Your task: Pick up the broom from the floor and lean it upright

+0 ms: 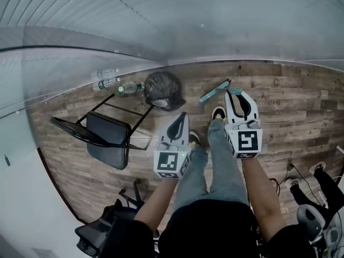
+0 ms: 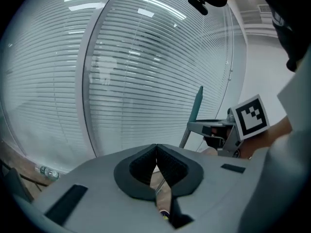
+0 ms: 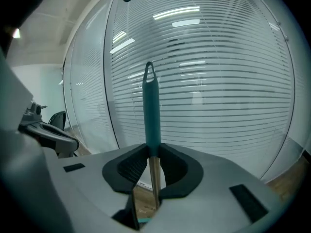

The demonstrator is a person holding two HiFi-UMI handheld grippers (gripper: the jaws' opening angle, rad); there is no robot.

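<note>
The right gripper (image 3: 151, 155) is clamped on the broom (image 3: 151, 110). Its pads press on the shaft just where the teal grip meets the bare metal, and the handle stands upright in front of the slatted blinds. In the head view the right gripper (image 1: 235, 92) sits ahead of the person's feet, with the broom (image 1: 214, 91) at its tip. The left gripper (image 2: 156, 152) is pressed shut with nothing between its pads, just beside the right one. On the wooden floor (image 1: 290, 117) to the left stand a black folding chair (image 1: 107, 136), a dark rubbish bag (image 1: 162, 89), and plastic bottles (image 1: 110, 83) along the wall.
</note>
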